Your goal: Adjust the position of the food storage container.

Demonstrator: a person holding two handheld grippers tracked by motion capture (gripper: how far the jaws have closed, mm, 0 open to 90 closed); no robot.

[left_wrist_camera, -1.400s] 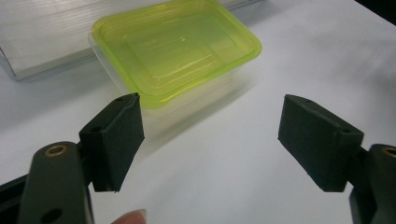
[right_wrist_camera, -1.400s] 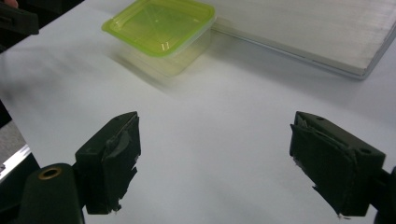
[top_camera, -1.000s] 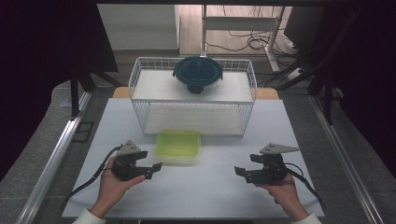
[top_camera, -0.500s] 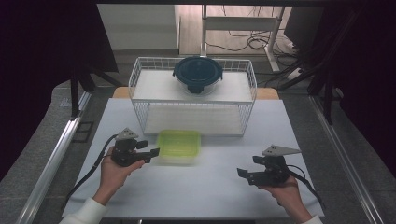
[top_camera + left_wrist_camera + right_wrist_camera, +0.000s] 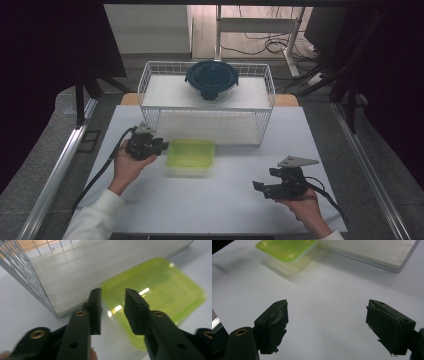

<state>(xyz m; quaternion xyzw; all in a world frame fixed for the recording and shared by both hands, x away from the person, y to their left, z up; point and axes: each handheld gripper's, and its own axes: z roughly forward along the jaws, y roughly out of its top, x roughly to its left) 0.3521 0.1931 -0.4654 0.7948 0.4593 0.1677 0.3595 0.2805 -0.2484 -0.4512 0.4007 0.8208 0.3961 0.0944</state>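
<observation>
Presently: left tongs (image 5: 112, 302) narrowing, jaws just closing astride green container (image 5: 160, 297) rim, ungripped; might skid. Right tongs (image 5: 337, 325) agape, idle.

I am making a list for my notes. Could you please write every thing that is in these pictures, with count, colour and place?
food container with lid: 1, clear box with yellow-green lid, on the table in front of the rack, at the left gripper's jaws
wire rack: 1, white, at the far half of the table
round lidded bowl: 1, dark teal lid, on top of the rack
table: 1, white surface
cables: several, black, on the floor behind the table
left gripper: 1, black, jaws have just been closing, not yet gripping the container's edge
right gripper: 1, black, open, apart at the near right
hands: 2, one on each gripper
</observation>
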